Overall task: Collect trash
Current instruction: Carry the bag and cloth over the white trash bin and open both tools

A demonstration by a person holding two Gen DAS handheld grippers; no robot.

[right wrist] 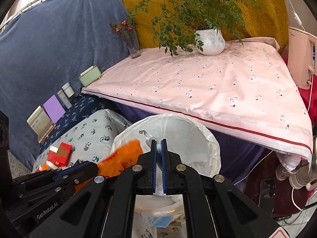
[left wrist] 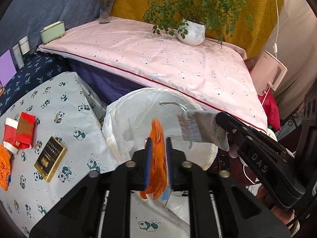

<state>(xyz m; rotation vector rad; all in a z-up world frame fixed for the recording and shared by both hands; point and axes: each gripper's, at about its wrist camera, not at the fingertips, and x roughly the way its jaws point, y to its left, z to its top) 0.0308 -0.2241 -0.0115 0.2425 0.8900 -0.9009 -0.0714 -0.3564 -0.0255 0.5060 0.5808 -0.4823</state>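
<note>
My left gripper [left wrist: 158, 141] hangs over a white bin lined with a plastic bag [left wrist: 118, 107]. A crumpled orange wrapper [left wrist: 157, 138] sits loose and blurred between its blue pads, which stand slightly apart. My right gripper [right wrist: 158, 144] is also above the bin [right wrist: 206, 136], shut on a thin grey-white packet [right wrist: 158, 148]. In the left wrist view that packet [left wrist: 198, 127] dangles from the right gripper [left wrist: 221, 123] over the bin's far side. The right wrist view shows the left gripper [right wrist: 93, 168] at lower left with the orange wrapper [right wrist: 122, 156].
On the panda-print cloth [left wrist: 65, 107] left of the bin lie red packets [left wrist: 21, 130], a black and gold box [left wrist: 50, 158] and another orange wrapper [left wrist: 5, 168]. Behind the bin a pink-covered table [left wrist: 158, 59] bears a potted plant [left wrist: 192, 31] and a vase [left wrist: 105, 8]. Cables run on the right.
</note>
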